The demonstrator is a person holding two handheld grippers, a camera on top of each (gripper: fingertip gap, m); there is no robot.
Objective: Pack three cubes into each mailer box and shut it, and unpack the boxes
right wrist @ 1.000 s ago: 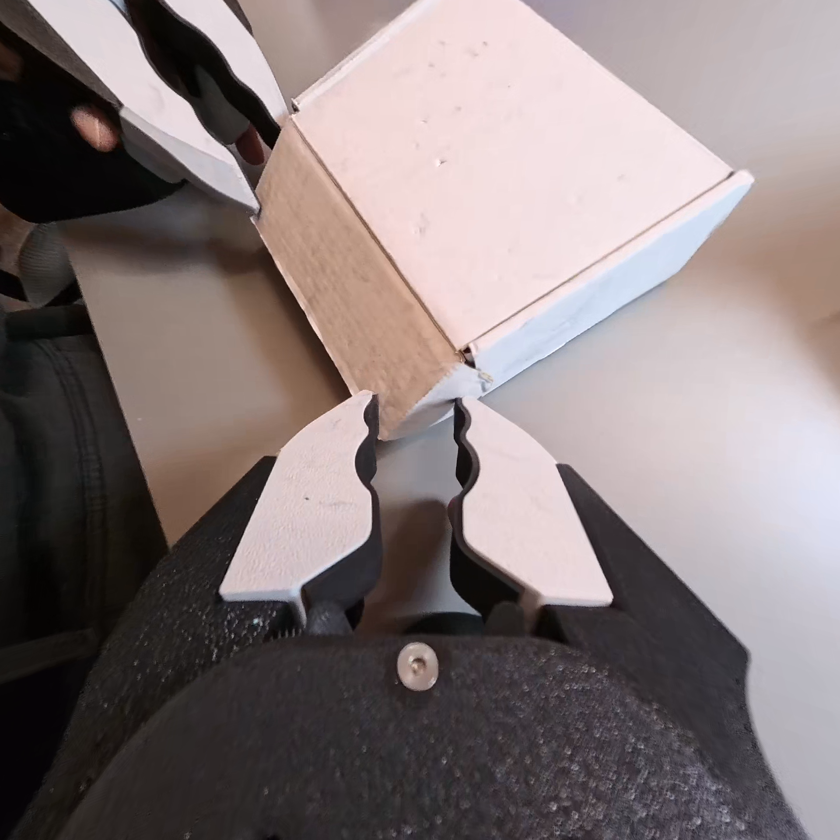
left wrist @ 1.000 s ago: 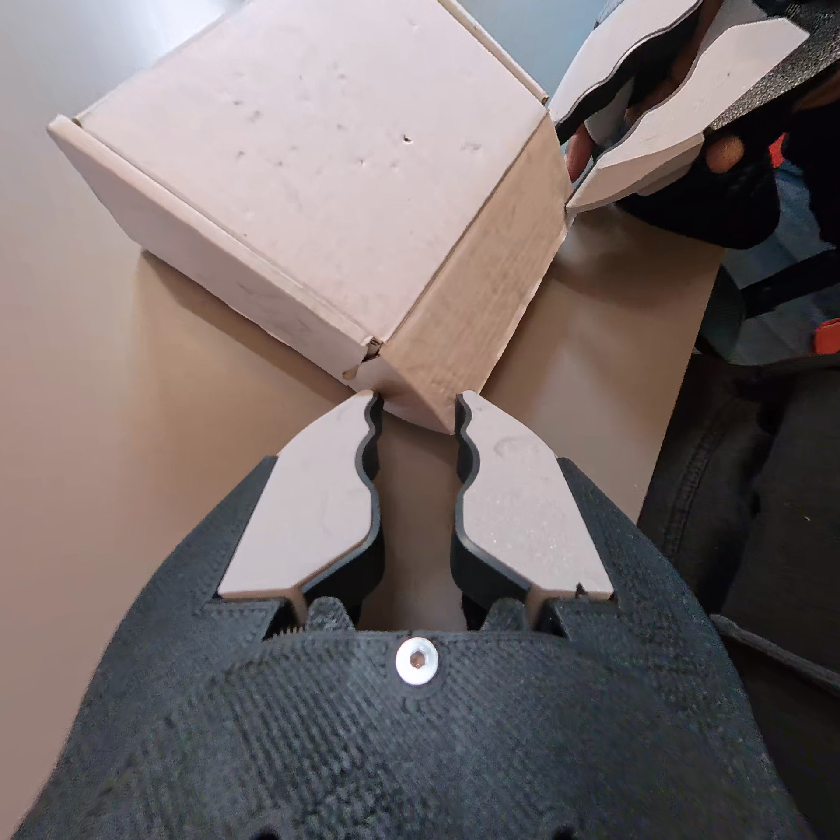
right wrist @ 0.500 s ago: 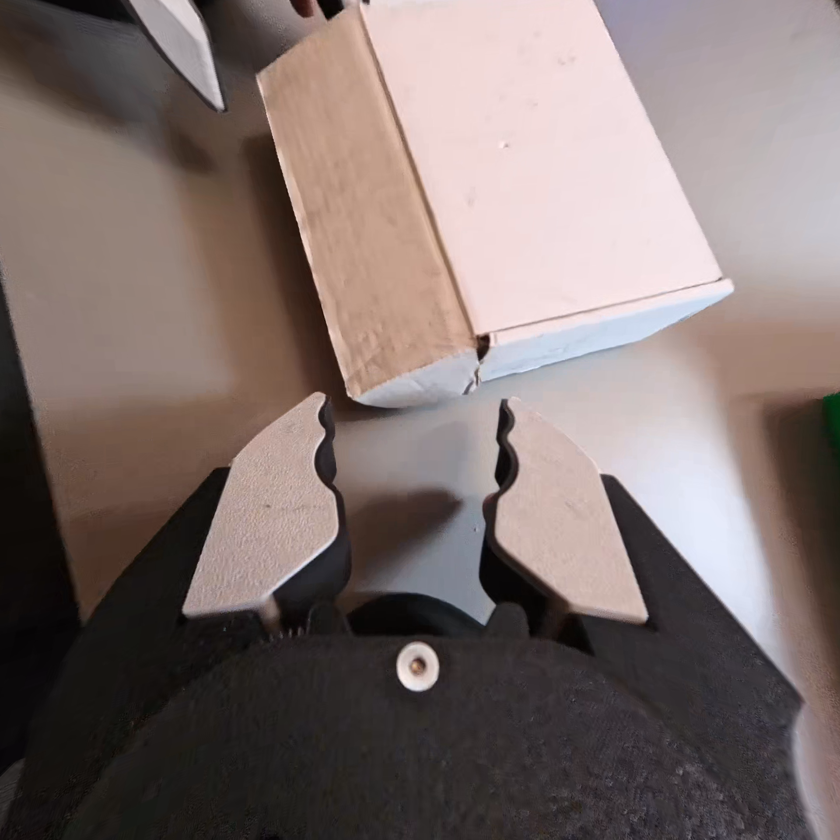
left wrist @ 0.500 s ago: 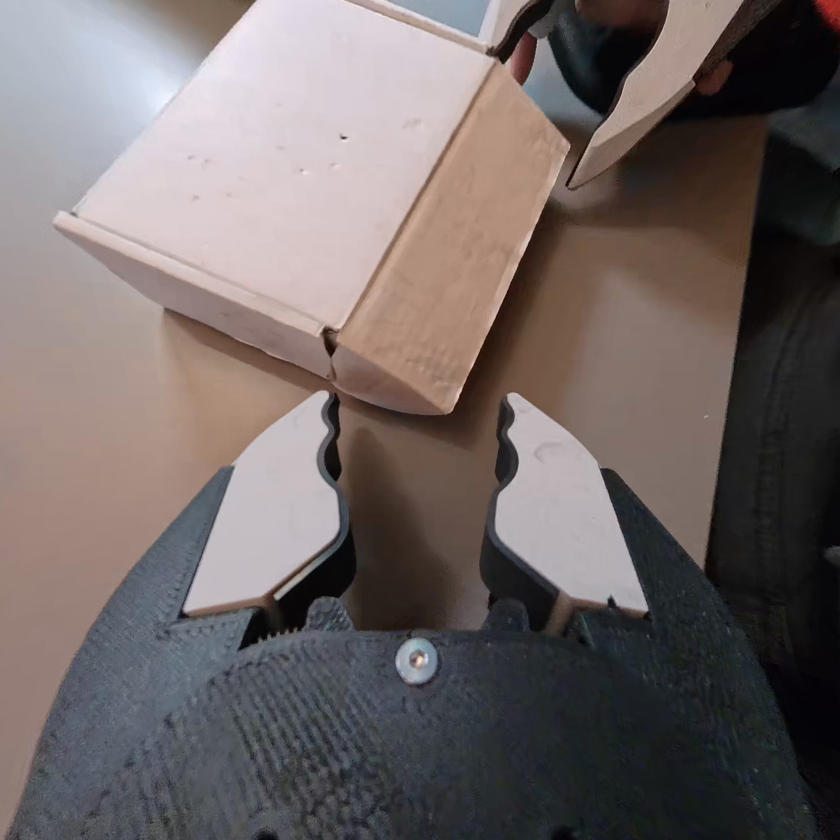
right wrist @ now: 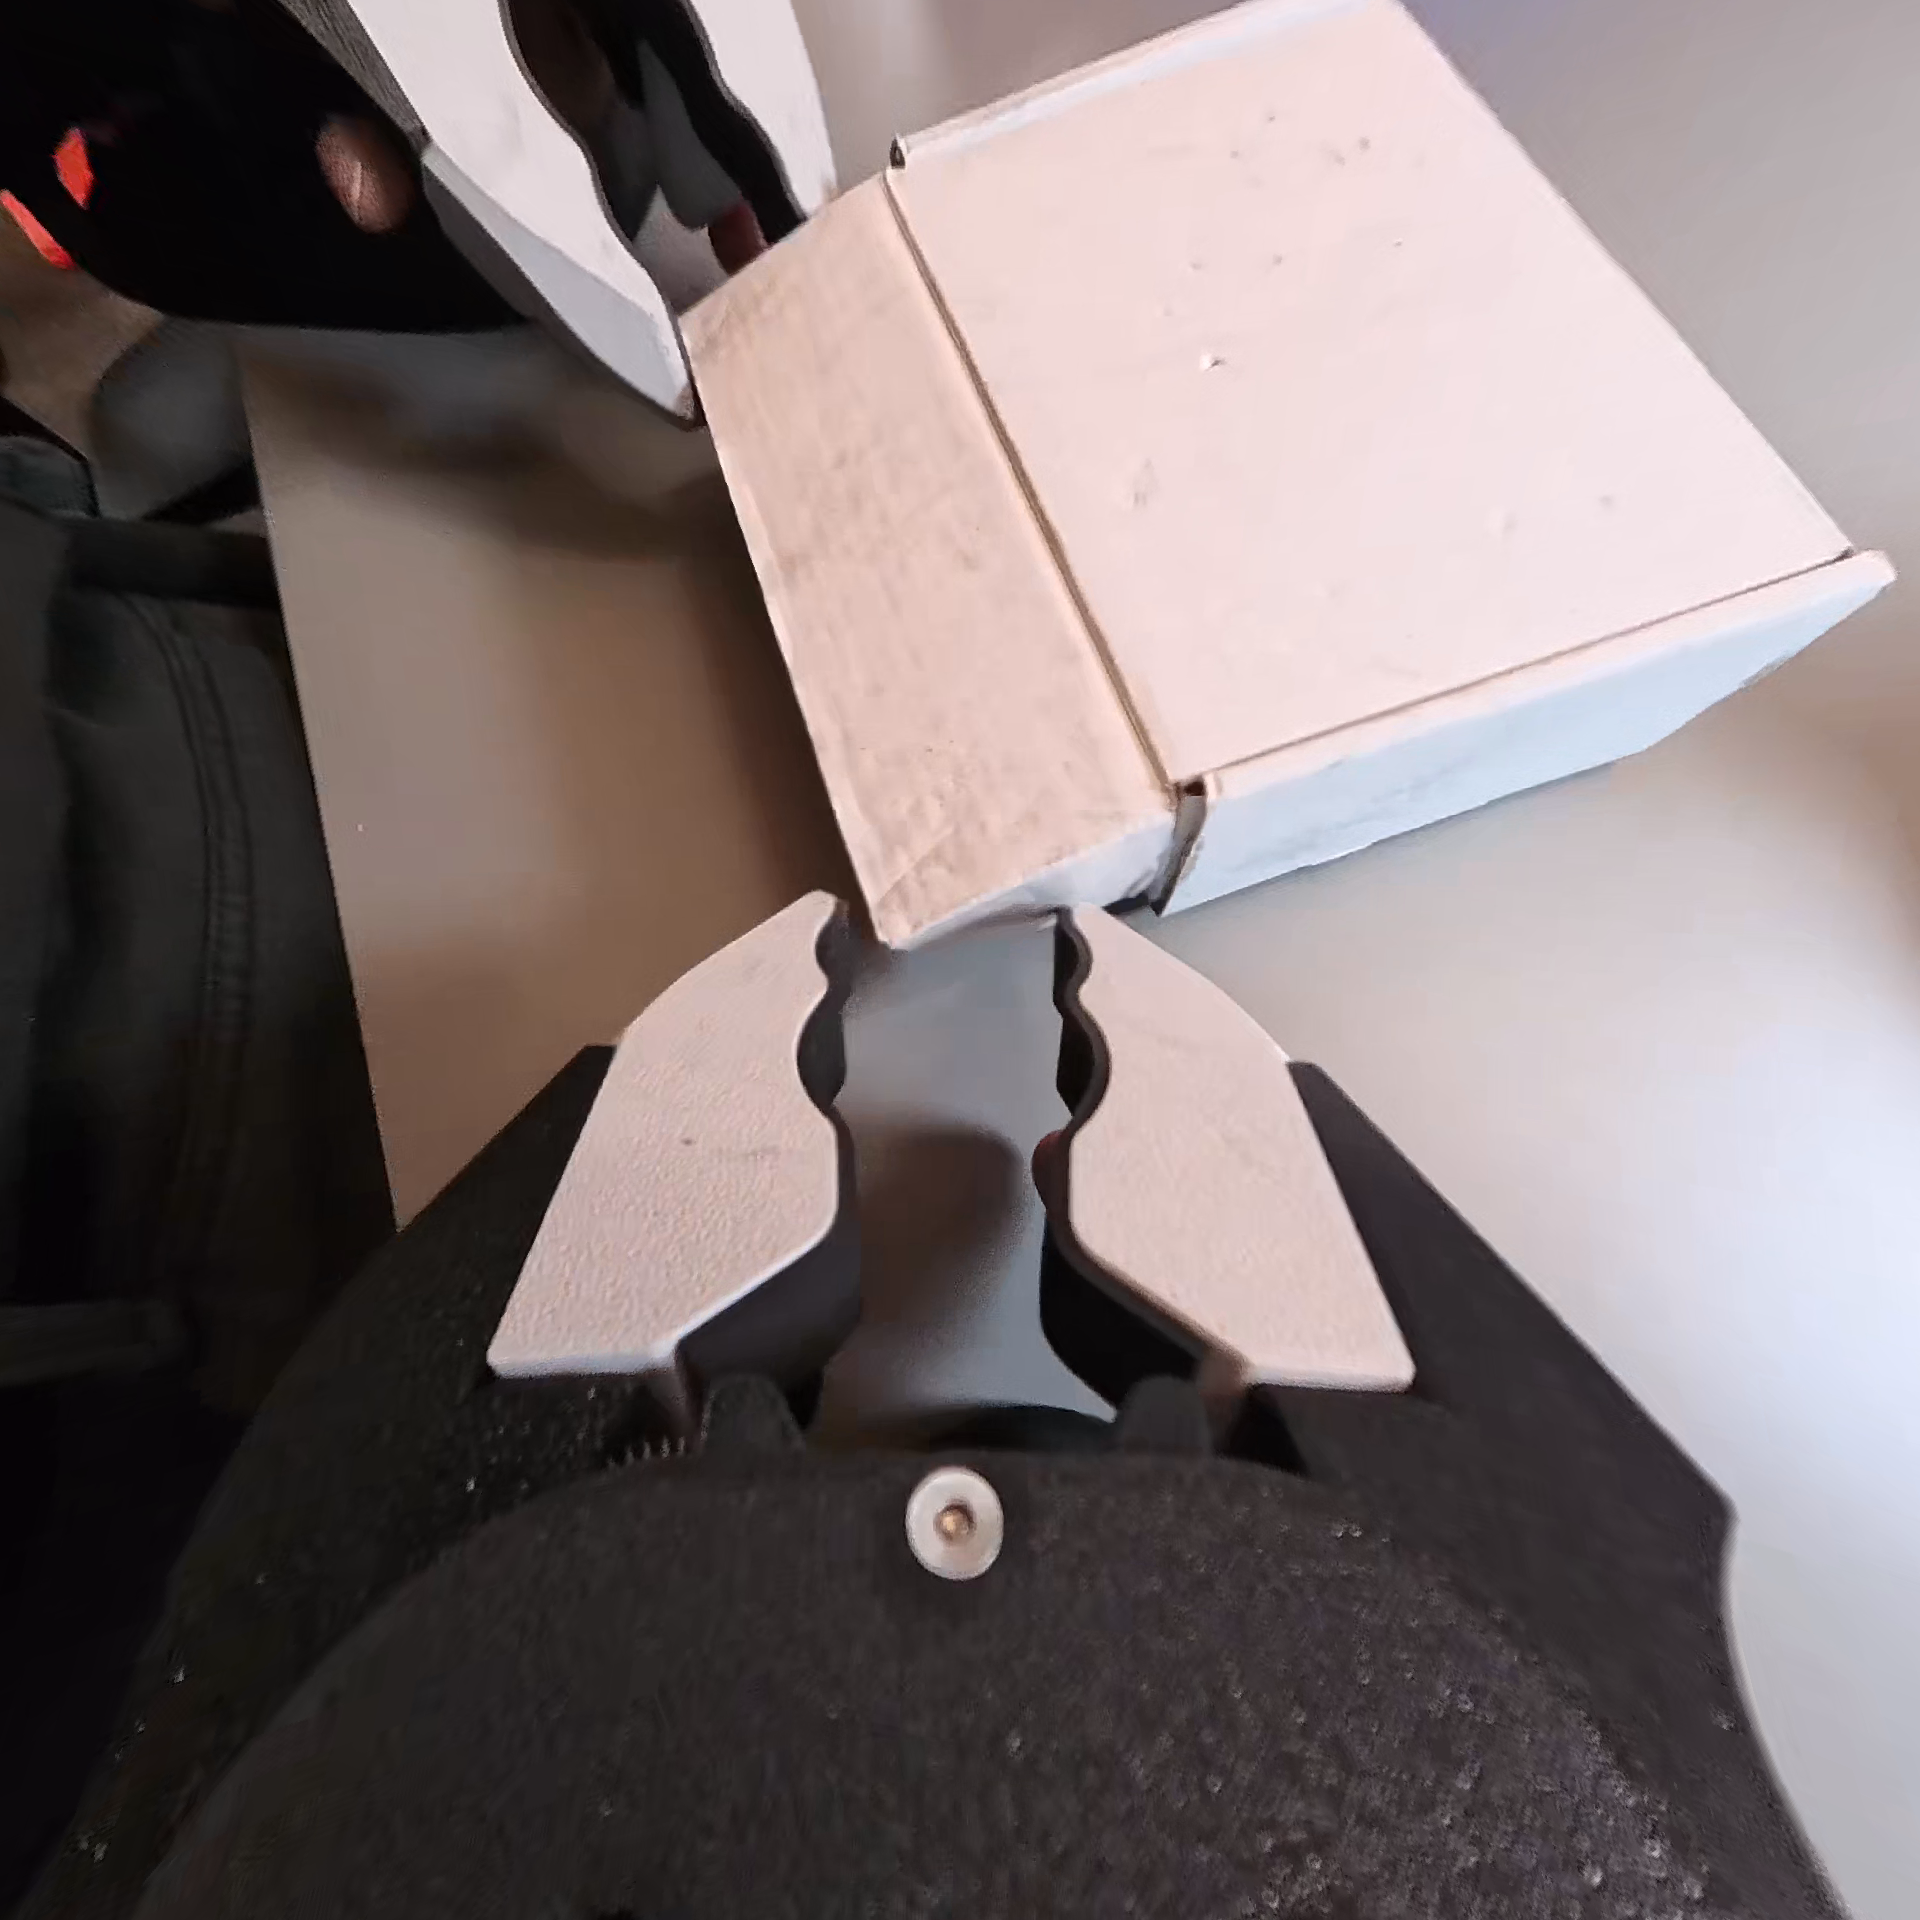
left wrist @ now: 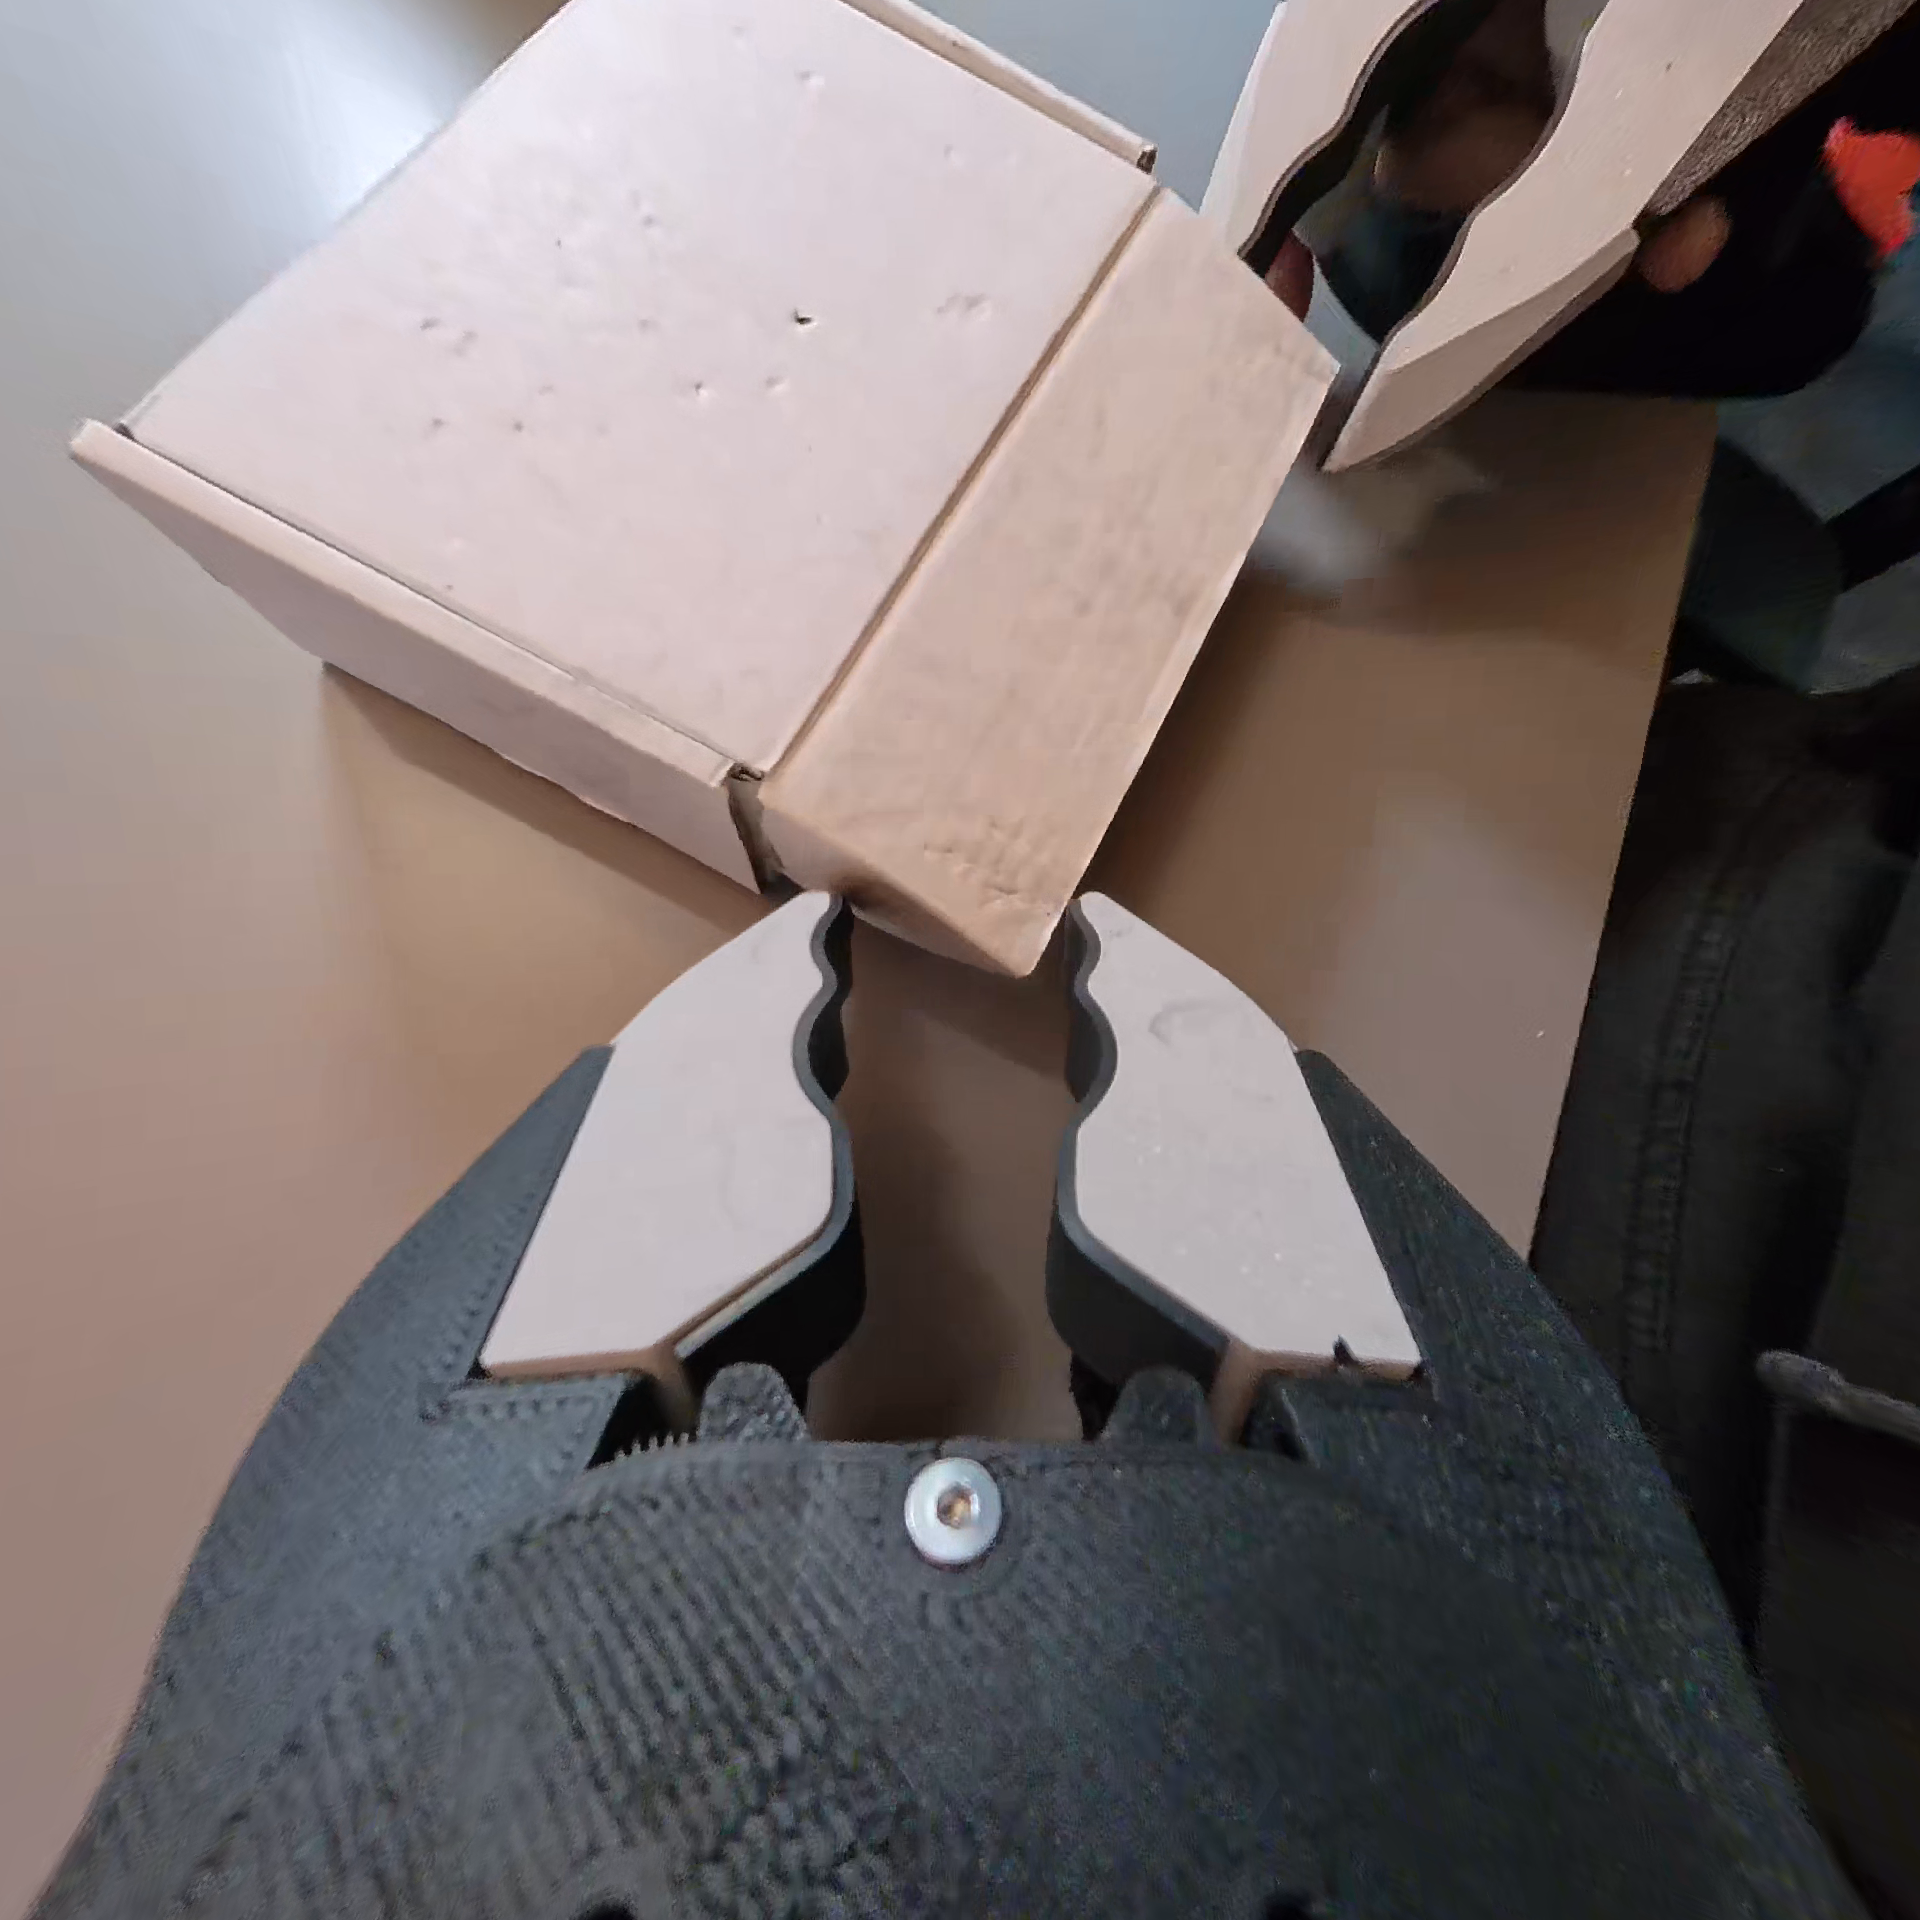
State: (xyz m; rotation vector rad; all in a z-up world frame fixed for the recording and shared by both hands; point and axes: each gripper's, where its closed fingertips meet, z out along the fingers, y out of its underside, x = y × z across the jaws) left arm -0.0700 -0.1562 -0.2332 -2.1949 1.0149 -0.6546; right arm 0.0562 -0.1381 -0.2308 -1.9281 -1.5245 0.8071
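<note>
A closed white mailer box (left wrist: 644, 364) lies on the table, its brown front flap (left wrist: 1039, 582) facing me and standing out at a slant. My left gripper (left wrist: 951, 914) is narrowed onto the flap's near corner, which fills the gap between the tips. In the right wrist view, the box (right wrist: 1403, 395) and flap (right wrist: 914, 582) show again. My right gripper (right wrist: 951, 920) is narrowed onto the flap's other corner in the same way. Each view also shows the other gripper's fingers (left wrist: 1507, 260) (right wrist: 582, 239) at the far corner. No cubes are in view.
The tan table (left wrist: 312, 1091) ends close behind the flap, at an edge (left wrist: 1621, 935) beside a person's dark trousers (left wrist: 1766, 1039). In the right wrist view the table (right wrist: 1558, 1143) runs on to the right and the dark clothing (right wrist: 156, 831) is on the left. One gripper's finger ends stand about 15 cm off the other's.
Half a second ago both grippers were wide open and drawn back from the box. Both have moved in to the flap's corners and narrowed onto them, as they were one second ago.
</note>
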